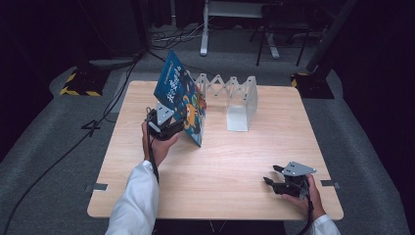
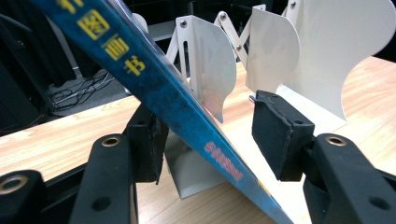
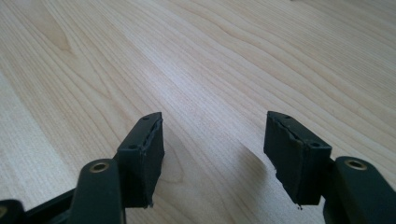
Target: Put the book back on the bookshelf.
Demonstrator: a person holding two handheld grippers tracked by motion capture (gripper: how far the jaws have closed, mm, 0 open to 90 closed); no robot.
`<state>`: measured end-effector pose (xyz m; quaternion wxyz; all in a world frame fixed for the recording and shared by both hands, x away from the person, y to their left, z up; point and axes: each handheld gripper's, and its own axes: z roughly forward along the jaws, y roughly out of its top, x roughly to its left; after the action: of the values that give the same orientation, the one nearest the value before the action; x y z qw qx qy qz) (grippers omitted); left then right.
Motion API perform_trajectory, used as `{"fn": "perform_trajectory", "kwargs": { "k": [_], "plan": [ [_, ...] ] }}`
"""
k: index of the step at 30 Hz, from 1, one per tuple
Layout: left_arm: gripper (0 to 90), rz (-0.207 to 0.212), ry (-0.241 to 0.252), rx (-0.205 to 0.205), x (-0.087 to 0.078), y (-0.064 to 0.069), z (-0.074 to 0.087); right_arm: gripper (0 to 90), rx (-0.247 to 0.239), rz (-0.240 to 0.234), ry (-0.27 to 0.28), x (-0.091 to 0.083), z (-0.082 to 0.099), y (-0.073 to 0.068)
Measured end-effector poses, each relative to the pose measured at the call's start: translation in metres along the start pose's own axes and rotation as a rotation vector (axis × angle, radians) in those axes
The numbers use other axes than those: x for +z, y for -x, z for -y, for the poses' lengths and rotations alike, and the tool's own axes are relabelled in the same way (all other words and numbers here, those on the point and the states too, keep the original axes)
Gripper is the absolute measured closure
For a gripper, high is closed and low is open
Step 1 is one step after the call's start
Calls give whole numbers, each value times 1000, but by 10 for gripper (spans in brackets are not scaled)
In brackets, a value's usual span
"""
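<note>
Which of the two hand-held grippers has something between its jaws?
The left gripper, near the white folding rack: a blue picture book stands tilted between its open jaws. The right gripper has only bare table between its jaws.

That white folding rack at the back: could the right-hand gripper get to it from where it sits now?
Probably yes. The right gripper sits near the table's front edge with jaws open, and bare wood lies between it and the white rack. The book stands off to the left, out of its way.
</note>
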<state>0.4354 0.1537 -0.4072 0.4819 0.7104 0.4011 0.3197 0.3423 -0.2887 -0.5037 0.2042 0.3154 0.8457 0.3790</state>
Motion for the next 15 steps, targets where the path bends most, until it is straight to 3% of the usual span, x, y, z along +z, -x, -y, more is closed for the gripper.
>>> {"fn": "perform_trajectory", "kwargs": {
  "k": [11, 15],
  "plan": [
    [447, 37, -33, 71, -18, -3, 0, 380, 19, -5, 8, -1, 0, 2],
    [411, 58, -45, 70, -24, -4, 2, 377, 27, 0, 1, -1, 0, 3]
  ]
}}
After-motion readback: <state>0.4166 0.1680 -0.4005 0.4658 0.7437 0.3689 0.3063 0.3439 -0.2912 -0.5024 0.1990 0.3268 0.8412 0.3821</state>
